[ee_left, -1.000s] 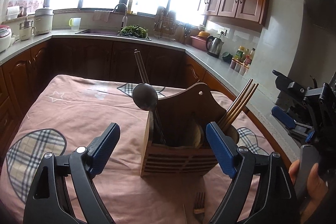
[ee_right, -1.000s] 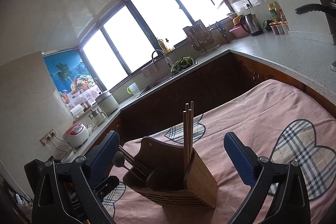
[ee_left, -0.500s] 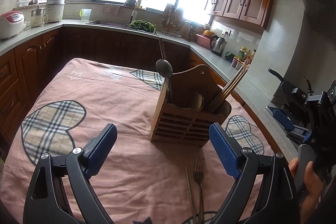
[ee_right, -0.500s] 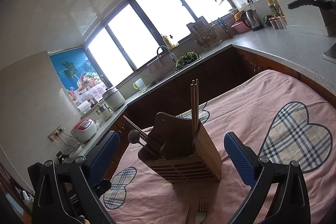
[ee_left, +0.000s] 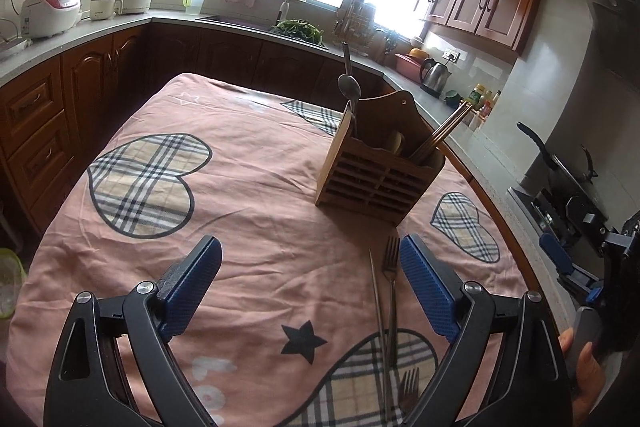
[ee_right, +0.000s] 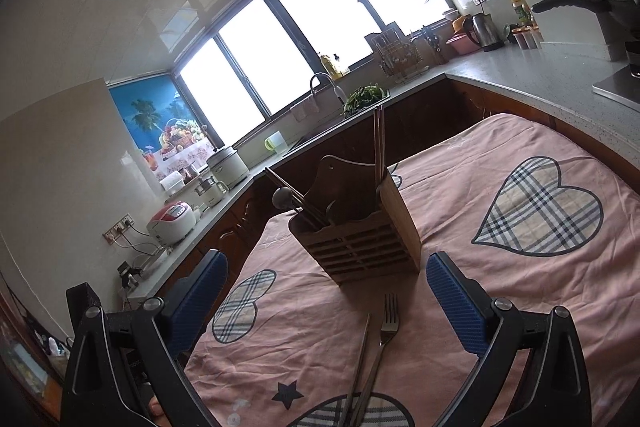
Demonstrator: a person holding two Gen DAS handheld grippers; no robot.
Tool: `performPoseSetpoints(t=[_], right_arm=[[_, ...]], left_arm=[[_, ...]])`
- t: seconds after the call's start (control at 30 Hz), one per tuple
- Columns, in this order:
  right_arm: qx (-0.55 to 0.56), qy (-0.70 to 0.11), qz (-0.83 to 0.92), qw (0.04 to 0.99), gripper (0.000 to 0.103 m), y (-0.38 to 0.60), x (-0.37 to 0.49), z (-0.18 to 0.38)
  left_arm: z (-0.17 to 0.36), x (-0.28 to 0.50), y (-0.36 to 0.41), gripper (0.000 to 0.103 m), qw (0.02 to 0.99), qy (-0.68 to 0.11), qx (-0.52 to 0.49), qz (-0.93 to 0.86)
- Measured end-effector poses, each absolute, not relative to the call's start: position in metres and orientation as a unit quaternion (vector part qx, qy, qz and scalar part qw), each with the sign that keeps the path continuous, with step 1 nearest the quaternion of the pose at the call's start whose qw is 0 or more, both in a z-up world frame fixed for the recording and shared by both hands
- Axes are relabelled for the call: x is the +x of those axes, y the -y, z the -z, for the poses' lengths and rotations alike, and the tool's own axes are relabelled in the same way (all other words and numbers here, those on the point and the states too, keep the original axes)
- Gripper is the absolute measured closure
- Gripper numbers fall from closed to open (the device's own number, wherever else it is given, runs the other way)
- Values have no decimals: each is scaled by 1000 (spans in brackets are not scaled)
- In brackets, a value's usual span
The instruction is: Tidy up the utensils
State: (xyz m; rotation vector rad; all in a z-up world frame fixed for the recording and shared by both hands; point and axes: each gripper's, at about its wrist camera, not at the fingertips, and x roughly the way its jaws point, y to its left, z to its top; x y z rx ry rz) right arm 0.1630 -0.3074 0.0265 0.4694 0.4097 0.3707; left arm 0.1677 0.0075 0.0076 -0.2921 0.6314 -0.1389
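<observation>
A wooden utensil holder (ee_left: 378, 171) (ee_right: 360, 231) stands on the pink tablecloth (ee_left: 248, 195). It holds a spoon (ee_left: 349, 87), wooden chopsticks (ee_left: 444, 131) (ee_right: 378, 143) and more. A fork (ee_left: 391, 279) (ee_right: 384, 339) and a thin metal stick (ee_left: 378, 299) (ee_right: 360, 359) lie on the cloth in front of the holder. A second fork's tines (ee_left: 408, 391) show near the front edge. My left gripper (ee_left: 308, 283) is open and empty, above the cloth short of the holder. My right gripper (ee_right: 326, 291) is open and empty, over the fork.
Kitchen counters wrap around the table, with a sink (ee_left: 256, 21), rice cookers (ee_left: 50, 11), a kettle (ee_left: 434, 75) and bottles (ee_left: 480, 99). A stove with a pan (ee_left: 560, 163) is at the right. The right gripper shows in the left wrist view (ee_left: 592, 255).
Both grippers have pulled back and up from the holder. The fork and metal stick on the cloth have come into view. Both stay open and empty.
</observation>
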Motion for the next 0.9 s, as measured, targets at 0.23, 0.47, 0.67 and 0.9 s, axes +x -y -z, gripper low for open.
performPoseSetpoints(t=[0.23, 0.47, 0.67, 0.9], right_arm=[[193, -206, -173, 944, 2, 301, 125, -23], [106, -176, -135, 969, 0, 292, 83, -30], [42, -125, -97, 986, 0, 289, 50, -40], [27, -84, -97, 991, 0, 288, 28, -56]], left_arm=[[-16, 123, -1, 6, 952, -284, -101, 45], [-29, 76, 9, 0, 974, -221, -54, 16], [-45, 51, 17, 0, 983, -180, -19, -2], [-49, 34, 24, 0, 986, -163, -11, -18]])
